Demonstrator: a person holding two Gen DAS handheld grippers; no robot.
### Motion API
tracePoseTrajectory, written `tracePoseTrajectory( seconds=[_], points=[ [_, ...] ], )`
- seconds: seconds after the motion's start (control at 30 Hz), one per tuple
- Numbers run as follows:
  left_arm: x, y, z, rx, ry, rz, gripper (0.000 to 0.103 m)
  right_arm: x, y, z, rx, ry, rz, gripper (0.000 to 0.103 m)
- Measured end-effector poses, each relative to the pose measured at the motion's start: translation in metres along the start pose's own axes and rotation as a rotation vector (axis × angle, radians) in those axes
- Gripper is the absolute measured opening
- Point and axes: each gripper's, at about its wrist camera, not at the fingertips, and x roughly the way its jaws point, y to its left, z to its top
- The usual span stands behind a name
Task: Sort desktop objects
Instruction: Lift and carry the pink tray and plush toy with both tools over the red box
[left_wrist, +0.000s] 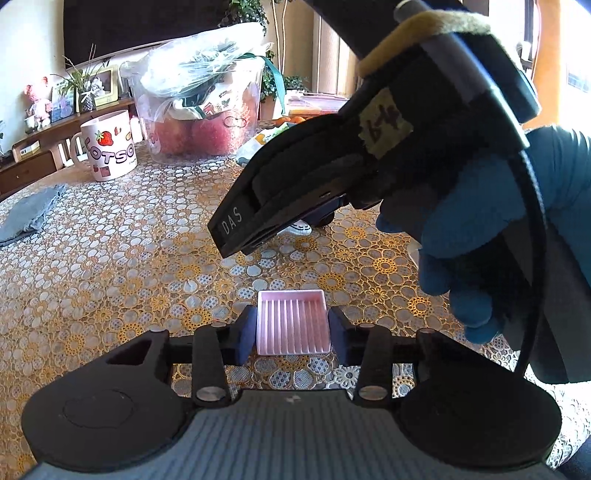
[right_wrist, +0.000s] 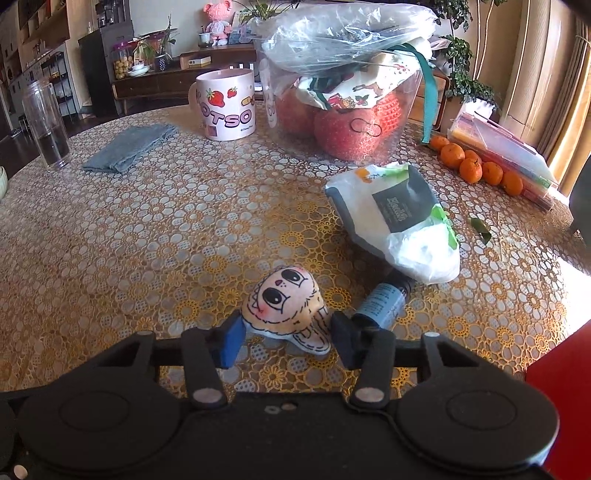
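The left tool (left_wrist: 291, 332) clamps a pink ribbed tray (left_wrist: 293, 322) above the table (left_wrist: 129, 240), while the right tool (right_wrist: 288, 338), jaws apart, straddles a plush doll (right_wrist: 284, 310) whose soft body could slip free.

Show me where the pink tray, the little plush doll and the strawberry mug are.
pink tray (left_wrist: 292, 322): left wrist view, on its ribbed floor.
plush doll (right_wrist: 282, 301): right wrist view, on its face, below the eyes.
strawberry mug (right_wrist: 227, 110): right wrist view, on its lettered side wall.
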Motion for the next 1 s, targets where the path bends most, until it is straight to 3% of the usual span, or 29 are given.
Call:
tracePoseTrajectory(
  seconds=[0.33, 1.0],
  points=[
    [-0.007, 0.001, -0.002, -0.040, 0.017, -0.014, 0.040, -0.030, -0.001, -0.006, 0.024, -0.036, 0.009, 0.049],
    [-0.057, -0.016, 0.008, -0.042, -0.037, -0.010, 0.040, -0.115, -0.021, -0.045, 0.153, -0.093, -0.009, 0.049]
  ],
)
